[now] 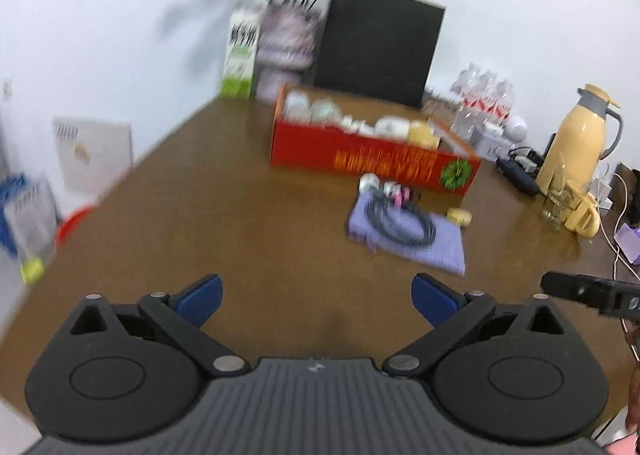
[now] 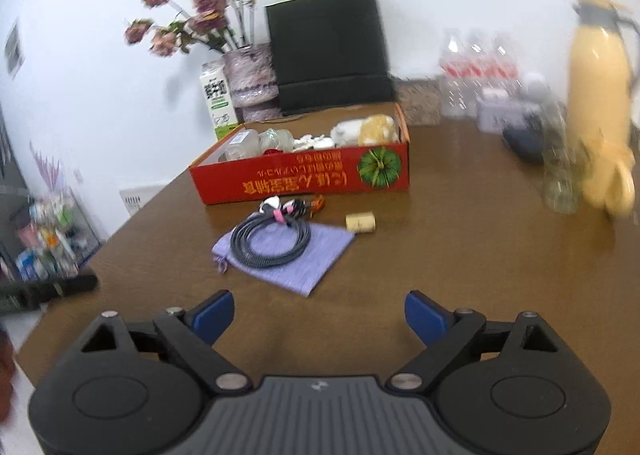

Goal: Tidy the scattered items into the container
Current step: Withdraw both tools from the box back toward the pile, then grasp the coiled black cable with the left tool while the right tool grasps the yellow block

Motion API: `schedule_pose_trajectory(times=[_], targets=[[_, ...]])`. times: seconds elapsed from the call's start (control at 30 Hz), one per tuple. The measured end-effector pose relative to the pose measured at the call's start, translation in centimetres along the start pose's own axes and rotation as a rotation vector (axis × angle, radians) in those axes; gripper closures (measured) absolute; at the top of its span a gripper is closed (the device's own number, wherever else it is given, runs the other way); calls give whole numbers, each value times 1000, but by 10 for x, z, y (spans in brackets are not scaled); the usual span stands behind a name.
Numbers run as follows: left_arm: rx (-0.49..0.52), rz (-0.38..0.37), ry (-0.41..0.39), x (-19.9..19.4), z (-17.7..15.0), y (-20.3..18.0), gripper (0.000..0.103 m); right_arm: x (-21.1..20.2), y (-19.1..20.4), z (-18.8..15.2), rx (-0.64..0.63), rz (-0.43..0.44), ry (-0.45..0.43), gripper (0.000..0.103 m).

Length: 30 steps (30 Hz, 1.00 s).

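Note:
A red cardboard box [image 2: 304, 179] [image 1: 360, 153] holding several white and yellow items stands on the brown table. In front of it lie a purple cloth pouch [image 2: 296, 259] [image 1: 416, 241], a coiled dark cable [image 2: 272, 241] [image 1: 400, 223] resting on the pouch, a white and pink small item [image 2: 280, 209] [image 1: 384, 187] and a small yellow block [image 2: 361, 222] [image 1: 460, 216]. My left gripper [image 1: 318, 301] is open and empty, above the table short of the pouch. My right gripper [image 2: 319, 315] is open and empty, near the pouch's front corner.
A black paper bag [image 2: 328, 51], a vase of dried roses [image 2: 248, 75] and a milk carton [image 2: 218, 99] stand behind the box. A yellow thermos jug [image 2: 600, 95], a glass [image 2: 560, 183] and water bottles [image 2: 476, 67] stand at the right. The table edge [image 2: 120, 231] runs along the left.

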<state>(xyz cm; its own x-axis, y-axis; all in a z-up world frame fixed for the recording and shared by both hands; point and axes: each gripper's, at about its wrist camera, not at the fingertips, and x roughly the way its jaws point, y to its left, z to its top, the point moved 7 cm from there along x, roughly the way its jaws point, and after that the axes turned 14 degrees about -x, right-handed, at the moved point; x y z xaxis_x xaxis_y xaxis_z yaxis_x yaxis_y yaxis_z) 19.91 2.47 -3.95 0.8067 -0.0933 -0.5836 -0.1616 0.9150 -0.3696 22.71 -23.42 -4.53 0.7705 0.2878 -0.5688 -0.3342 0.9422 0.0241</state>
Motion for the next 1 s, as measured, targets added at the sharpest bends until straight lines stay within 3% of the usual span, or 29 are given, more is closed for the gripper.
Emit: schedule_pose_trajectory(times=[0.13,0.37,0.67,0.83,1.0], targets=[[21,0,53,10,-21,-1,0,-5,6,-31,17,-1,29,10],[89,-41,-4,15,-18,-21,0,6,-8,-41,28,-30,53,10],[268,-165,-29,63,0,-89,0,43,-38,-8,-26,-84,39,20],[377,-142,-59,118,16,-116,0,69,-50,23,-83,-89,8,29],[371,-145,46,161,14,-121,0,114,-61,45,-77,-47,21,37]])
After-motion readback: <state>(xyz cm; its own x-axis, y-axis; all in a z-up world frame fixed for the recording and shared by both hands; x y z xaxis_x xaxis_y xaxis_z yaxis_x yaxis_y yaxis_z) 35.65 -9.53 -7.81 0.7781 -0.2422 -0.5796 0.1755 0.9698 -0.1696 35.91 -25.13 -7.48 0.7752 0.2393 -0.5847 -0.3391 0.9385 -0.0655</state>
